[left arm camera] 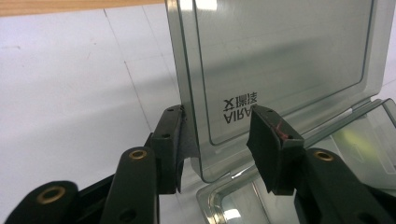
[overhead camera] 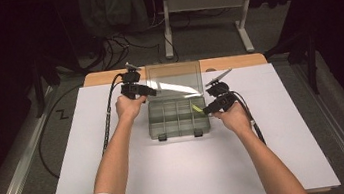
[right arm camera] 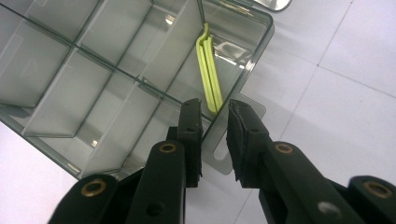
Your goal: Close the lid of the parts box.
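A clear compartment box point(overhead camera: 178, 118) sits mid-table on the white board point(overhead camera: 285, 127), its lid point(overhead camera: 174, 80) standing up at the twelve o'clock side. The left gripper point(left arm camera: 217, 140), at the box's ten o'clock corner, has its jaws half-spread around the lid's edge, one pad touching. The right gripper point(right arm camera: 215, 140), at three o'clock, straddles the box wall narrowly, beside a yellow-green clip point(right arm camera: 209, 70).

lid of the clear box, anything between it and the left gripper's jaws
Nothing visible. The left gripper straddles the lid at its corner, one jaw against its edge, the other on the far side with only a gap between.
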The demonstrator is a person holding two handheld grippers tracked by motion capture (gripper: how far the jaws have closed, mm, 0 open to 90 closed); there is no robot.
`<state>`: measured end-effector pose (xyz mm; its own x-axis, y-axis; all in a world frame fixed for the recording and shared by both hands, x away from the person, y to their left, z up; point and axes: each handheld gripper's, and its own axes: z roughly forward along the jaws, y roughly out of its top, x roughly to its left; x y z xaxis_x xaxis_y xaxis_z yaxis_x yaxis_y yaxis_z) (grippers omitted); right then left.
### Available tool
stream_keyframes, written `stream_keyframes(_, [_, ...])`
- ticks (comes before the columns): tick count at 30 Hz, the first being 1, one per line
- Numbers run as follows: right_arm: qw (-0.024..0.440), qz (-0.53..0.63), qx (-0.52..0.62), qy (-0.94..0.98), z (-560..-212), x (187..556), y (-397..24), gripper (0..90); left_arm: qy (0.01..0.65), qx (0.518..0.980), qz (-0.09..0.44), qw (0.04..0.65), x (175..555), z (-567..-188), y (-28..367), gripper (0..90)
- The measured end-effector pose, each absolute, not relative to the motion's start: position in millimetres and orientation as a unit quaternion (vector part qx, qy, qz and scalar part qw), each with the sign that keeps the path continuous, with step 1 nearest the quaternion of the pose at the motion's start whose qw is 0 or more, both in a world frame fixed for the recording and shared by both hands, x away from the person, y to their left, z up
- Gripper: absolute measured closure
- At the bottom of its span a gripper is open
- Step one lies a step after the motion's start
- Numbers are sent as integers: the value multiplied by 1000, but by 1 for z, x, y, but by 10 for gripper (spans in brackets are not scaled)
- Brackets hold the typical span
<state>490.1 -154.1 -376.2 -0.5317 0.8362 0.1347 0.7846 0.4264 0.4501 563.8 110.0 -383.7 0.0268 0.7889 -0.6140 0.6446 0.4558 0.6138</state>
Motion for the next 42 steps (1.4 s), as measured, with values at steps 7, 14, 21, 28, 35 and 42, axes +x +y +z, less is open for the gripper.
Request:
stream_keyframes(7, [55,236,481,843,-376,490,-154,779,681,531,88,497,559,-380,107,568])
stream_keyframes(14, [56,235,482,842,-376,490,-154,780,667,549,101,494,553,-376,105,575])
stream_keyframes(21, [56,234,479,844,-376,491,-153,780,654,564,112,492,549,-374,104,577])
stream_keyframes(28, [56,233,479,844,-376,491,-153,780,643,577,120,489,545,-373,103,584])
stream_keyframes(35, [55,232,480,844,-376,491,-153,780,639,584,121,486,542,-371,103,597])
stream_keyframes(42, [56,232,480,844,-376,491,-153,780,636,589,120,484,539,-369,105,630])
